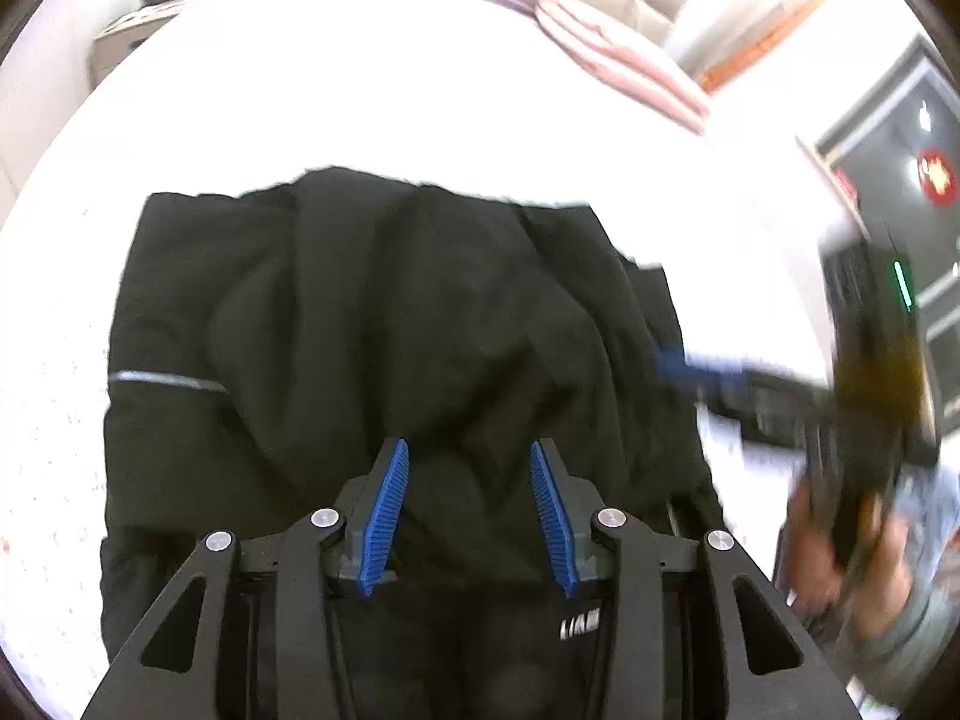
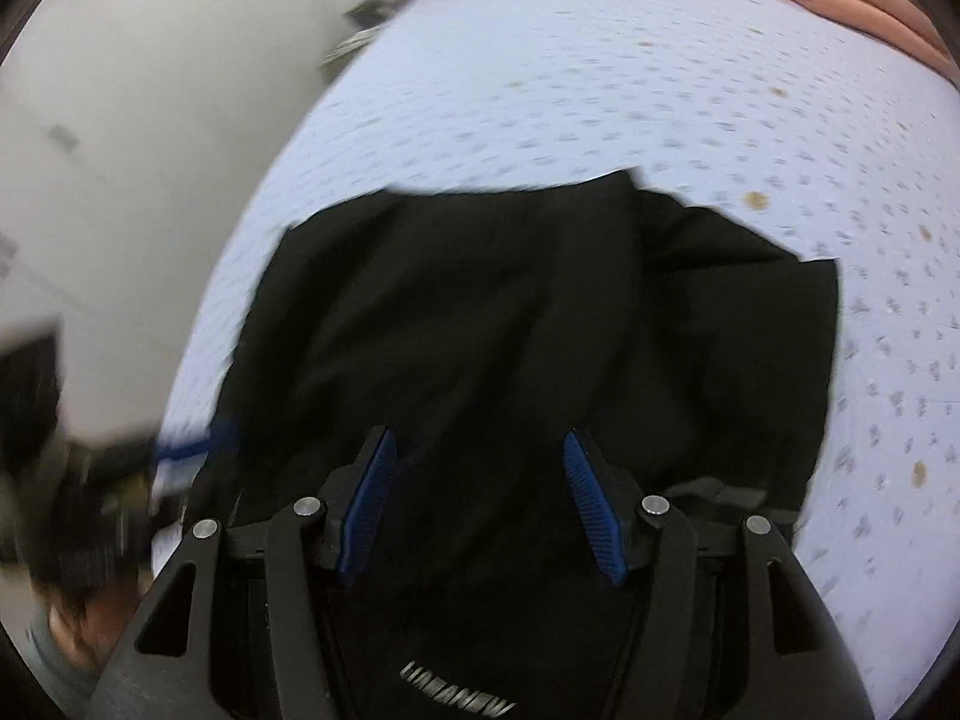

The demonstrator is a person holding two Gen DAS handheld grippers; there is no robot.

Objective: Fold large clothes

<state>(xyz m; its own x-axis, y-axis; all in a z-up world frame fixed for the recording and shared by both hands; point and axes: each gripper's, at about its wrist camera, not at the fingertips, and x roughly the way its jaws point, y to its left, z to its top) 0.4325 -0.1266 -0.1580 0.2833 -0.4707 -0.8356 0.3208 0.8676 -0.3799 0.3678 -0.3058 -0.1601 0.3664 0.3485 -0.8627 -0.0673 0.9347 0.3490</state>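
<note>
The left gripper, a black linkage frame with ribbed blue finger pads, hangs above a black, crumpled fabric garment. Its fingers stand partly spread with a clear gap between them, and nothing is pinched: the dark cloth shows through the gap, lying below and ahead of the tips. The garment is folded into a rough block on a pale, speckled bed sheet, with a thin grey reflective stripe near its left edge. At the far side of the bed lies a pink striped pillow.

To the right, blurred, the right gripper reaches toward the garment's right edge, held by a person's hand.

In the right wrist view the right gripper likewise has its blue pads spread apart, somewhat wider, gripping nothing, with the black garment beneath and in front of them on the sheet. The left gripper shows as a blur at the garment's left edge.
</note>
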